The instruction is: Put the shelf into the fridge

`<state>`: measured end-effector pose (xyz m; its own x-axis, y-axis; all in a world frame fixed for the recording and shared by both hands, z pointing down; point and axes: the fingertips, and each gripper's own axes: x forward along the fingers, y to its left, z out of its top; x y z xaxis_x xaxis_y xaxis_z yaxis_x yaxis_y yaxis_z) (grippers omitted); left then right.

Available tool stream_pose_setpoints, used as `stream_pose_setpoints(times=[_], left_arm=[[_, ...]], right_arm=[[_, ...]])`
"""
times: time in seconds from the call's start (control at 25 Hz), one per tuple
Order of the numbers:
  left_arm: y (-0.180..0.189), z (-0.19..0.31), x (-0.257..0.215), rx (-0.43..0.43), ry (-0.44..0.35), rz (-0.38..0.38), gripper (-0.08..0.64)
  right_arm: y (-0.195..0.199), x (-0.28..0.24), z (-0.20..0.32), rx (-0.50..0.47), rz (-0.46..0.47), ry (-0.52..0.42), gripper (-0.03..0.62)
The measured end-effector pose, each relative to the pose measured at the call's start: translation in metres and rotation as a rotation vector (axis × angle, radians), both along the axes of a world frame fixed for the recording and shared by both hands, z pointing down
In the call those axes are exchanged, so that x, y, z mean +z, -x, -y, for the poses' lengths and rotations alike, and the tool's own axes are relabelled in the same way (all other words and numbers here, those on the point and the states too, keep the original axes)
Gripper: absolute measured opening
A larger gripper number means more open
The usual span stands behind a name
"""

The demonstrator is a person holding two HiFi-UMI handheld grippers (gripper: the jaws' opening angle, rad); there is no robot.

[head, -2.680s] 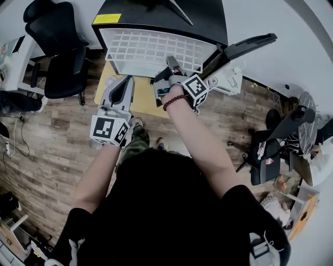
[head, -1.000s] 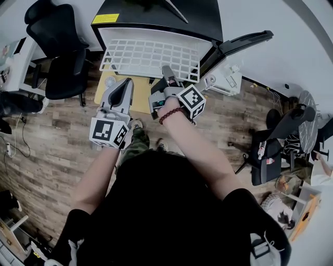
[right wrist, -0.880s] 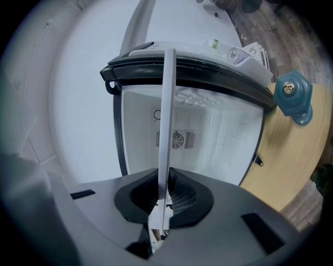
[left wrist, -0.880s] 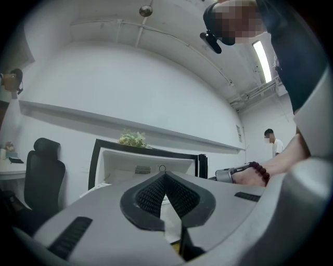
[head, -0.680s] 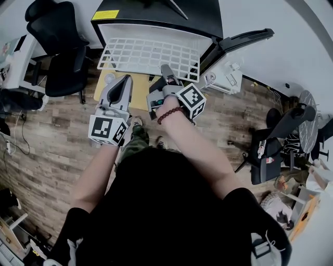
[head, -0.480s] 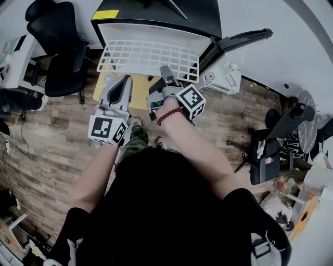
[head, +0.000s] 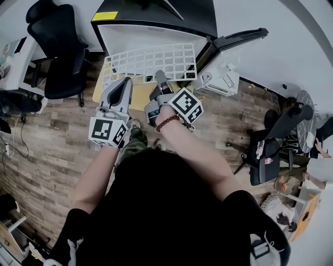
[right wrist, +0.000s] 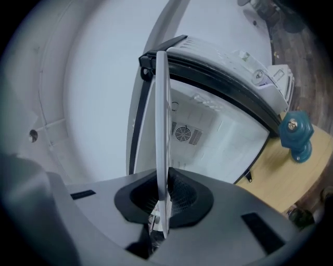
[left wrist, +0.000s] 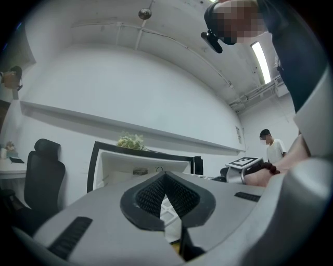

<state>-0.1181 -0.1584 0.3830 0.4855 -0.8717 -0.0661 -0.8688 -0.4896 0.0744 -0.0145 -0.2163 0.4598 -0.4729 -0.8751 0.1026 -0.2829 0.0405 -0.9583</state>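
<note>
The black fridge (head: 156, 13) stands at the top of the head view, its door (head: 237, 39) swung open to the right and its white inside showing. A white wire shelf (head: 140, 60) hangs tilted in front of the opening. My right gripper (head: 157, 77) is shut on the shelf's near edge. In the right gripper view the shelf (right wrist: 161, 119) runs edge-on up from between the pads of that gripper (right wrist: 162, 200), with the fridge's inside (right wrist: 208, 130) behind it. My left gripper (head: 125, 83) is shut on nothing, left of the shelf; its tips (left wrist: 165, 179) point at the fridge (left wrist: 130, 163).
The fridge stands on a yellow wooden board (head: 138, 96) on a wood floor. A blue knob-like thing (right wrist: 295, 134) sits on that board. Black office chairs stand at the left (head: 57, 47) and right (head: 270, 150). A person (left wrist: 270, 148) stands far off.
The shelf has drawn back from the fridge's opening and turned, so more of the white inside shows. My right gripper shifted a little left with it. The left gripper stayed put.
</note>
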Motion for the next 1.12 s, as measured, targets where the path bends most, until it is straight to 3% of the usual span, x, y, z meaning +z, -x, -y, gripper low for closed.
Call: stream_pose_setpoints(times=[0.2,0.44,0.76,1.12], left_arm=[[-0.002,-0.002,-0.002,0.007,-0.004,-0.003,0.018],[-0.005,-0.005,-0.001,0.019,-0.004,-0.009,0.018],[-0.006,-0.006,-0.001,0.027,0.000,-0.007,0.018],[-0.003,-0.004,-0.002,0.019,-0.005,0.004,0.018]], right_arm=[[0.003,-0.002,-0.015,-0.072,-0.133,-0.080,0.037],[0.003,-0.016,-0.028,-0.154,-0.403,-0.279,0.037],[-0.006,-0.015,-0.036,-0.171,-0.562,-0.375,0.034],[-0.004,-0.045,-0.043,-0.212,-0.865,-0.630,0.034]])
